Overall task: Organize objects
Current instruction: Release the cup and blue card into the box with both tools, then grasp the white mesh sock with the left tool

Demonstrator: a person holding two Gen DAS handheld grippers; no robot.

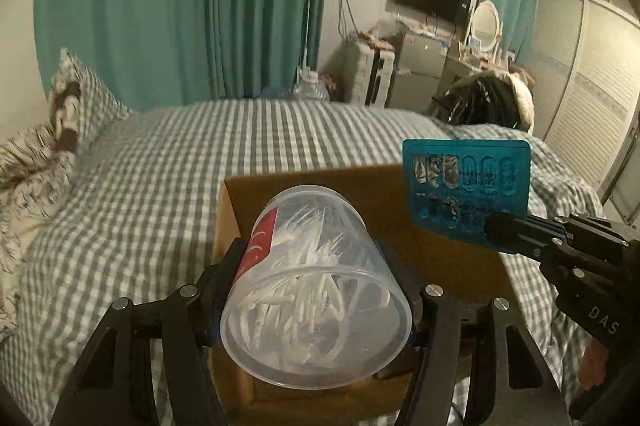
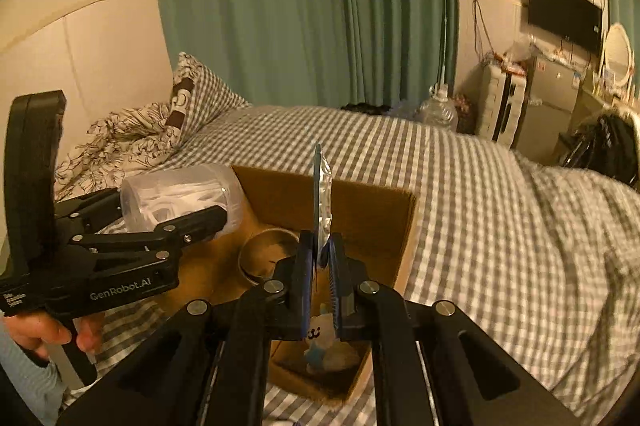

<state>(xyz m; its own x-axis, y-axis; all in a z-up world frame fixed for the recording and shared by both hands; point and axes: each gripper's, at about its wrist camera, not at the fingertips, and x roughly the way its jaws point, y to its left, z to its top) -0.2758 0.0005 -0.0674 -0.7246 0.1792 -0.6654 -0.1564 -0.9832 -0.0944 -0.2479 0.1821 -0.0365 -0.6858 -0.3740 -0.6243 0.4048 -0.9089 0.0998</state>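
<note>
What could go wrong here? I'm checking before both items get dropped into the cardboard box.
1. The clear tub lies tilted between the left gripper fingers, near the box's left edge; released there, it may roll or land outside the cardboard box.
2. The right gripper pinches only the bottom edge of the blue blister card, so it could pivot or slip.
3. A metal ring already lies in the box; the tub could land on it.

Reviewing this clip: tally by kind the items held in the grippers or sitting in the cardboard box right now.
Clear plastic tub of white picks, held by left gripper: 1
Teal blister card, held by right gripper: 1
Round metal tin in the brown cardboard box: 1
Small light-blue and white item in the box, unclear: 1
Total: 4
</note>
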